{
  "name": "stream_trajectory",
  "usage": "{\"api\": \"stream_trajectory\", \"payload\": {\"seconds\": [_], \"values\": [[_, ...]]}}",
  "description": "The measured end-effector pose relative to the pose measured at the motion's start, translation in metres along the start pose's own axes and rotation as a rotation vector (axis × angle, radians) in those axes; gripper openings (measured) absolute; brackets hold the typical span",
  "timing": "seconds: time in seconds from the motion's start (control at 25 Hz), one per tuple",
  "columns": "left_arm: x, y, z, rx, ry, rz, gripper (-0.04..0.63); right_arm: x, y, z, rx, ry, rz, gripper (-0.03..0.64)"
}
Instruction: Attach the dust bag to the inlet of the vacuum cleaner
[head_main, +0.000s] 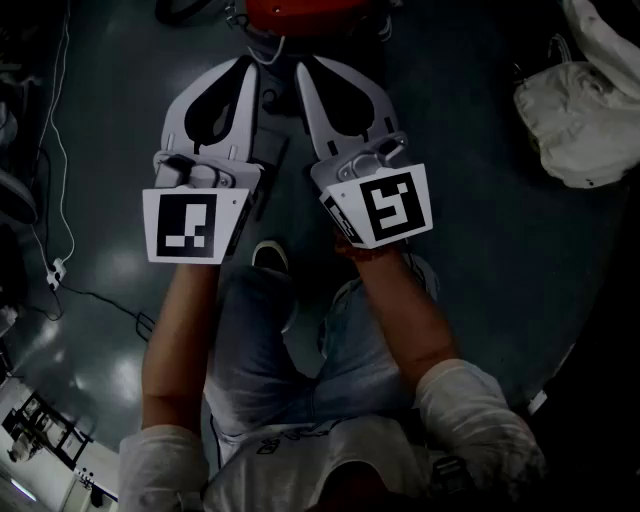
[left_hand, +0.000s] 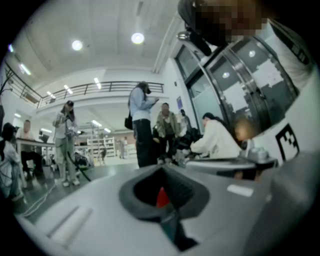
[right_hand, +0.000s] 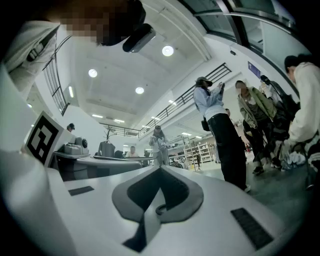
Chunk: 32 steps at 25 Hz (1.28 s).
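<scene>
1. Dust bag (head_main: 585, 100): apparently the pale crumpled sack on the floor (head_main: 480, 250), well right of both grippers; red vacuum cleaner (head_main: 305, 12) just ahead.
2. Left gripper (head_main: 243, 68), right gripper (head_main: 305, 72): fully closed, empty.
3. Risk: pushing sack away with unopened jaws.

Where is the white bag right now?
In the head view, the white bag lies on the dark floor at the upper right, well clear of the right gripper and to its right.
</scene>
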<state>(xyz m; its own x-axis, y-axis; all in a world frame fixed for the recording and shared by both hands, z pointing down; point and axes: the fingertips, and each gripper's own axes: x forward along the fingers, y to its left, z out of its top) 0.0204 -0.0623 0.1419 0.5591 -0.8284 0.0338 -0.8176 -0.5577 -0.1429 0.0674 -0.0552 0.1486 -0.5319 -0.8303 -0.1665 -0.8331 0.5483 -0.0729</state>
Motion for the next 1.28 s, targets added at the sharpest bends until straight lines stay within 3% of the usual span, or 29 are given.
{"api": "stream_trajectory", "payload": {"seconds": [0.2, 0.28, 0.4, 0.48, 0.6, 0.88, 0.92, 1.08, 1.2, 1.28], "values": [[0.001, 0.041, -0.037, -0.074, 0.058, 0.019, 0.003, 0.035, 0.007, -0.015, -0.04, 0.07, -0.003, 0.009], [-0.003, 0.062, -0.041, -0.1, 0.078, 0.021, 0.003, 0.054, 0.015, -0.017, -0.076, 0.119, 0.034, 0.009], [-0.016, 0.085, -0.057, -0.117, 0.124, 0.021, 0.003, 0.072, 0.043, -0.023, -0.147, 0.196, 0.179, 0.009], [-0.021, 0.092, -0.089, -0.102, 0.175, 0.019, 0.003, 0.072, 0.062, -0.045, -0.27, 0.231, 0.323, 0.009], [-0.035, 0.096, -0.166, -0.043, 0.273, 0.022, 0.003, 0.056, 0.086, -0.124, -0.416, 0.328, 0.536, 0.009], [-0.125, 0.051, -0.391, -0.014, 0.637, -0.058, 0.007, -0.03, 0.121, -0.356, -0.551, 0.673, 0.921, 0.012], [-0.138, 0.037, -0.415, -0.001, 0.683, -0.087, 0.057, -0.041, 0.128, -0.384, -0.583, 0.708, 0.971, 0.014], [-0.177, -0.015, -0.493, -0.017, 0.856, -0.206, 0.202, -0.084, 0.147, -0.472, -0.685, 0.836, 1.135, 0.141], [-0.19, -0.04, -0.526, -0.021, 0.956, -0.264, 0.254, -0.106, 0.15, -0.509, -0.751, 0.895, 1.198, 0.179], [-0.194, -0.05, -0.542, 0.014, 1.009, -0.28, 0.264, -0.11, 0.148, -0.523, -0.777, 0.913, 1.202, 0.19]]}}
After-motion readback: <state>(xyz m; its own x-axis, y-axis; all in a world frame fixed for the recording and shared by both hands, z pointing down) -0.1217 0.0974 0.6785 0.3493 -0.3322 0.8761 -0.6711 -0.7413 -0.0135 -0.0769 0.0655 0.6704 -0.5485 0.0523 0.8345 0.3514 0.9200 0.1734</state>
